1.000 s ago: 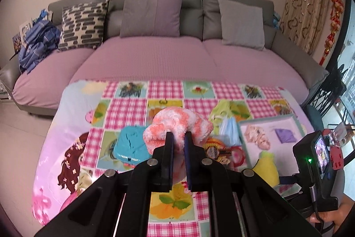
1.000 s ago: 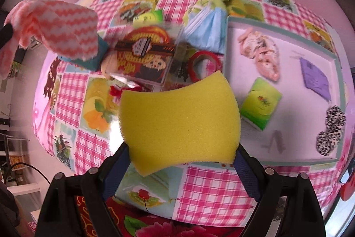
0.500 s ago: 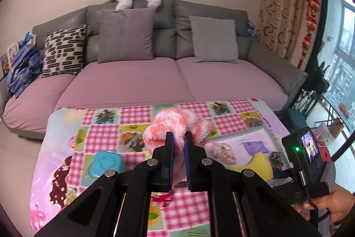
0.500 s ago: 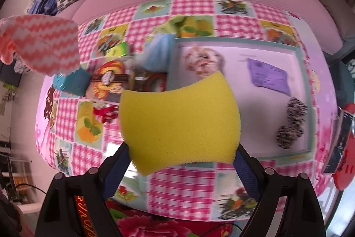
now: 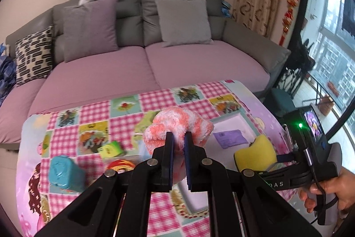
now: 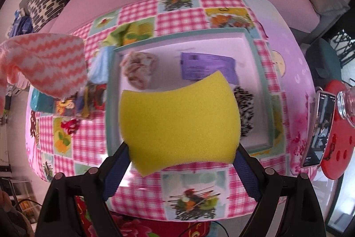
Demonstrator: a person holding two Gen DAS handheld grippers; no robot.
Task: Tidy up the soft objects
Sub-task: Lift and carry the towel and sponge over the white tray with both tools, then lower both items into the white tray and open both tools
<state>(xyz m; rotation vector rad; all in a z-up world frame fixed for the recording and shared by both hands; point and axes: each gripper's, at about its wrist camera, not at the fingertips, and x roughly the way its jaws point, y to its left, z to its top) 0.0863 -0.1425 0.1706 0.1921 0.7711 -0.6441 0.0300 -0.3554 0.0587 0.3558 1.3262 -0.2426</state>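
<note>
My right gripper (image 6: 180, 161) clamps the yellow sponge (image 6: 179, 123) above the white tray (image 6: 257, 59); my left gripper (image 5: 177, 141) pinches the pink cloth (image 5: 177, 123) near its edge. I should lower each over bare tray floor before releasing.

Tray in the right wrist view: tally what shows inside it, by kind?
Pinkish scrunchie: 1
Purple packet: 1
Black-and-white speckled cluster: 1
Total: 3 showing; the yellow sponge hides part of the tray.
</note>
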